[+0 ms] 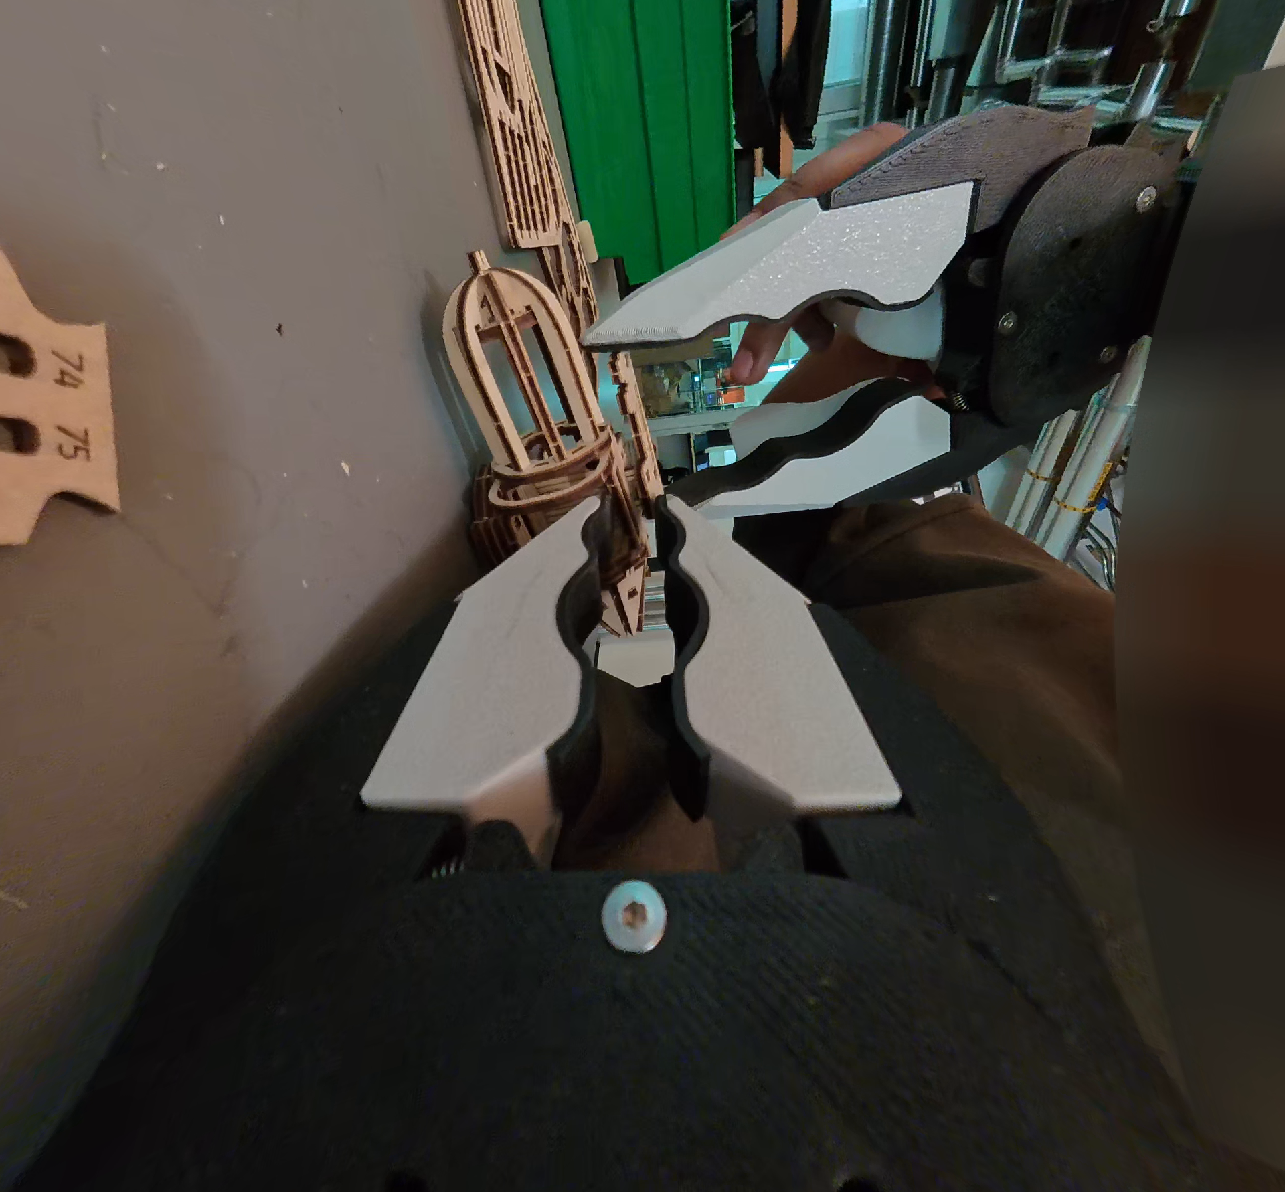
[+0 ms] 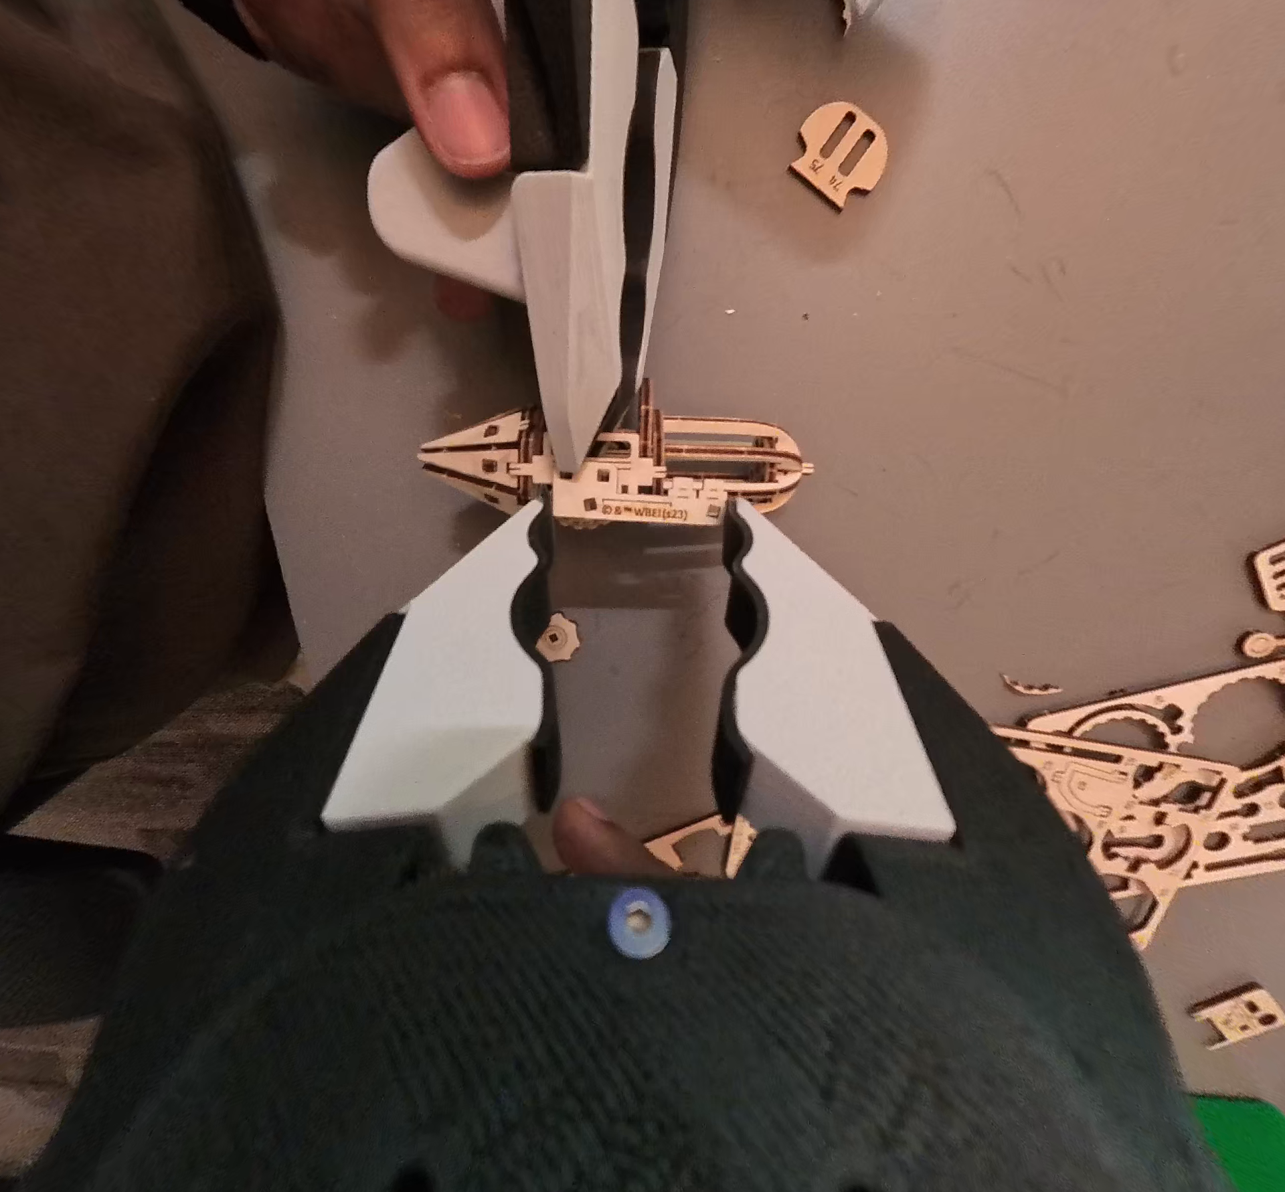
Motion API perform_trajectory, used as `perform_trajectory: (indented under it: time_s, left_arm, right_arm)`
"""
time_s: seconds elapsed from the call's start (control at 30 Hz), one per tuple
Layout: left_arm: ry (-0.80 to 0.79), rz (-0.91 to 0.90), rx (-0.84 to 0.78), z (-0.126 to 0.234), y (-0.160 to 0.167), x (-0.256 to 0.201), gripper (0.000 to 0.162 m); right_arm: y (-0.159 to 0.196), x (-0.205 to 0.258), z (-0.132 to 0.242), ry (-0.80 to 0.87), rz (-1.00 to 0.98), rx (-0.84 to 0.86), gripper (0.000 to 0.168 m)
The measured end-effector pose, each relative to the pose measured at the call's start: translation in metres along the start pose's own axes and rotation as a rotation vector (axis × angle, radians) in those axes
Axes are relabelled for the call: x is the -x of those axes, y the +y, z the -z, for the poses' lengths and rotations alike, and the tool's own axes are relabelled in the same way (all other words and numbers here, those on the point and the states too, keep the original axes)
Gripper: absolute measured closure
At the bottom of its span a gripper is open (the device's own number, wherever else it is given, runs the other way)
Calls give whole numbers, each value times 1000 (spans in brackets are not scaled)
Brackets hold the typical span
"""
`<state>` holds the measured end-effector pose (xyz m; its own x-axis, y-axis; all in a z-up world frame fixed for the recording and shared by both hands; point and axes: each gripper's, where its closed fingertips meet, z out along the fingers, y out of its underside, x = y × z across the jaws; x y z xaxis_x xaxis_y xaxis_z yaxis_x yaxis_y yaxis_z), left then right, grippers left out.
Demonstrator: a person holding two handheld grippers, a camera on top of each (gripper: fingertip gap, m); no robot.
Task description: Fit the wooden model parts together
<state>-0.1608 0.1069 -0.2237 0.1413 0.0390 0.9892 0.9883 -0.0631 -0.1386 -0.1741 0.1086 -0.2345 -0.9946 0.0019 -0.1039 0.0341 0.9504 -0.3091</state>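
Plywood, pale and laser-cut, the slotted rocket-shaped model (image 2: 612,463) looks fragile; we pinch its midsection with the left gripper (image 2: 591,442); right gripper (image 2: 636,519) spread just below it.

The left gripper (image 1: 629,508) was clamped on the wooden model (image 1: 549,435), which rested against the grey table (image 1: 243,185). Just beside the model hung the right gripper (image 1: 647,421), its jaws parted. A numbered wooden piece (image 1: 49,421) lay well apart from the model.

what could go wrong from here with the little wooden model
1. The left gripper pinches only thin ribs of the wooden model; squeezing harder may snap them.
2. The right gripper, jaws open beside the model's flat panel, might knock it loose.
3. A small wooden gear lies beneath and could get swept away.
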Motion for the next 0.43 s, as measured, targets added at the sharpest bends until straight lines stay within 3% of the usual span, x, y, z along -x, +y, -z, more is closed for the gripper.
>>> perform_trajectory:
  time_s: [0.03,0.43]
  left_arm:
    - [-1,0,-1,0,0,0,151]
    - [-7,-4,-9,0,-2,1,152]
  right_arm:
    - [0,0,0,-4,3,-1,121]
    - [1,0,1,-72,19,-26,120]
